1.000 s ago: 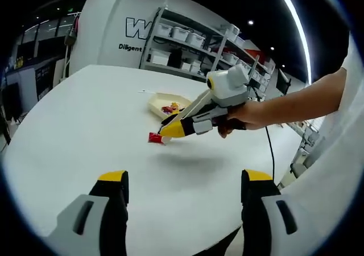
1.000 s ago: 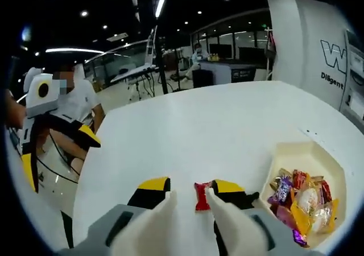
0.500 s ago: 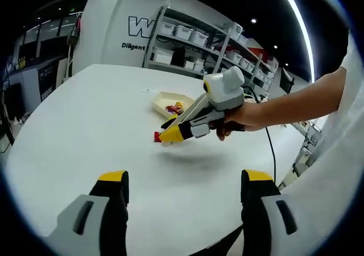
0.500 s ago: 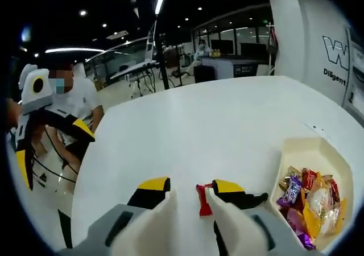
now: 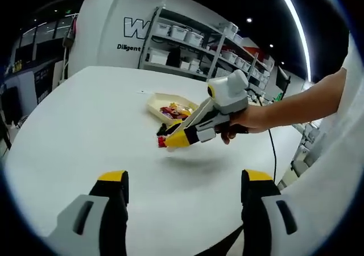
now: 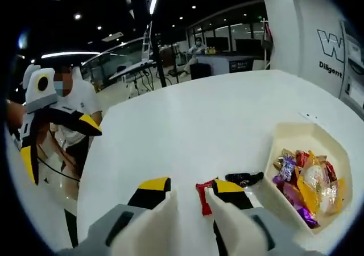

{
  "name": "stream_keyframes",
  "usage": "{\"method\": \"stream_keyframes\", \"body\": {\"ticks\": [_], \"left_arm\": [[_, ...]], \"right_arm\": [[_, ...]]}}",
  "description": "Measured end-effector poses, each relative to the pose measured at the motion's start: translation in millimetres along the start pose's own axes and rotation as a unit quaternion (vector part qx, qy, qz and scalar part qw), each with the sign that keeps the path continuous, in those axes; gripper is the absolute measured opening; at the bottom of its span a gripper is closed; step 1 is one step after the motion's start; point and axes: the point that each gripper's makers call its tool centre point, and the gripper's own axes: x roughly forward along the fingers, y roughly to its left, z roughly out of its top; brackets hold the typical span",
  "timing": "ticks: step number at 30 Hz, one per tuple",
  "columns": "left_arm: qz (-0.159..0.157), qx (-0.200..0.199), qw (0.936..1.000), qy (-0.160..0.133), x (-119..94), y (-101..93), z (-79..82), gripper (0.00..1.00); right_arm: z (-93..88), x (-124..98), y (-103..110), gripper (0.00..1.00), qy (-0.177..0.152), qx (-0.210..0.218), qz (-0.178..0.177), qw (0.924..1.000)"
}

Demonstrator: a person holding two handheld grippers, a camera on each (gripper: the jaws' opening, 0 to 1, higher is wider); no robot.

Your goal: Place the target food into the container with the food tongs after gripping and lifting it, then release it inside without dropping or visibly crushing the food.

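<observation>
A red-wrapped candy [image 6: 202, 196] is pinched between the white tong blades of my right gripper [image 6: 190, 192], which is shut on it. The cream tray [image 6: 301, 135] with several wrapped candies lies just to its right. In the left gripper view the right gripper [image 5: 170, 140], held by a hand, points at the table with the red candy [image 5: 162, 143] at its tip, just short of the tray [image 5: 156, 100]. My left gripper [image 5: 186, 182] hangs open over the near table with nothing between its jaws.
A black-wrapped candy [image 6: 244, 178] lies on the white table [image 6: 187, 125] between the tongs and the tray. My left gripper [image 6: 40, 119] shows at the left, off the table edge, with a seated person [image 6: 71, 99] behind it. Shelves [image 5: 187, 45] stand beyond the table.
The right gripper has moved with the red candy toward the tray, which now lies closer. The black candy has come into view by the tongs. The left gripper stays open.
</observation>
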Motion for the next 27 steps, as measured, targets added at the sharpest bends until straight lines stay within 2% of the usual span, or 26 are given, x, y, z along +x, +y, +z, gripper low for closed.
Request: {"method": "stream_keyframes", "body": {"ticks": [4, 11, 27], "left_arm": [[-0.010, 0.012, 0.9998, 0.012, 1.8, -4.6, -4.5, 0.80], [-0.013, 0.027, 0.9995, 0.009, 3.6, -6.6, -2.6, 0.86], [-0.046, 0.039, 0.9980, 0.019, 9.4, -15.9, -3.1, 0.84]], "right_arm": [[-6.6, -9.5, 1.8, 0.23, -0.002, 0.006, -0.008, 0.9999], [-18.7, -24.7, 1.3, 0.23, -0.005, 0.020, -0.024, 0.9995], [-46.4, -61.8, -6.6, 0.23, -0.015, 0.073, -0.060, 0.9954]]}}
